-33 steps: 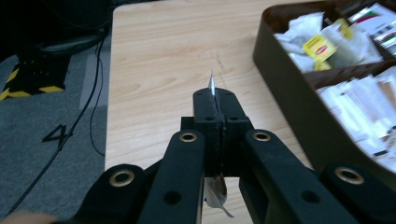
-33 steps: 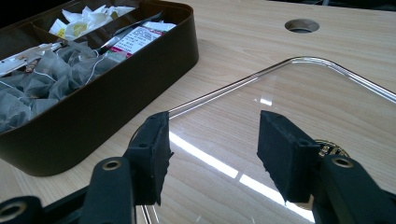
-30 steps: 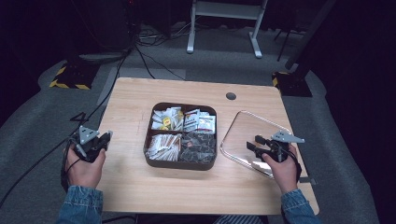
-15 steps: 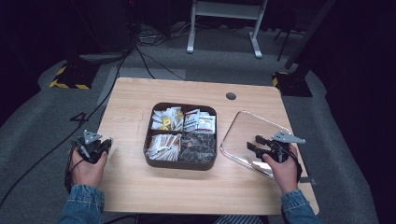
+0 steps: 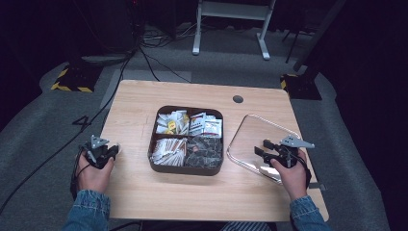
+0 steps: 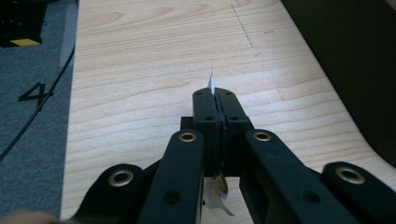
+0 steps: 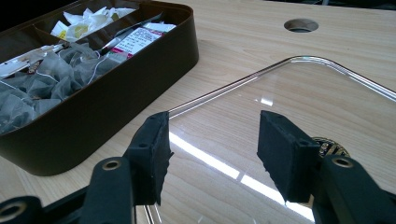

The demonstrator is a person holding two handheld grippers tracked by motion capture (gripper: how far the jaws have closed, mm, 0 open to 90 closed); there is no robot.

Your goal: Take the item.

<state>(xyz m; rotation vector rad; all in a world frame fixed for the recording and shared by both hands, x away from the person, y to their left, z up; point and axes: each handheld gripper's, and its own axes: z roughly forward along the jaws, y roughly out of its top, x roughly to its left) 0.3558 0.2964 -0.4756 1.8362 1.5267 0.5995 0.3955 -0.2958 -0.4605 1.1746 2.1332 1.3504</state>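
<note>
The left gripper (image 5: 107, 153) sits low at the near left edge of the table (image 5: 144, 101), its fingers (image 6: 205, 112) pressed together on a thin, pale, see-through scrap (image 6: 211, 83) whose tip sticks out past them and whose other end curls out below. What the scrap is, I cannot tell. The right gripper (image 5: 262, 147) hovers over the near right part of the table with its fingers (image 7: 152, 144) spread apart, nothing between them, just above the clear lid (image 5: 250, 139) lying flat there. Between the two hands, in the middle of the table, stands the dark brown box (image 5: 187, 168), open, its four compartments filled with tea bags and small packets. The lid lies just right of the box.
</note>
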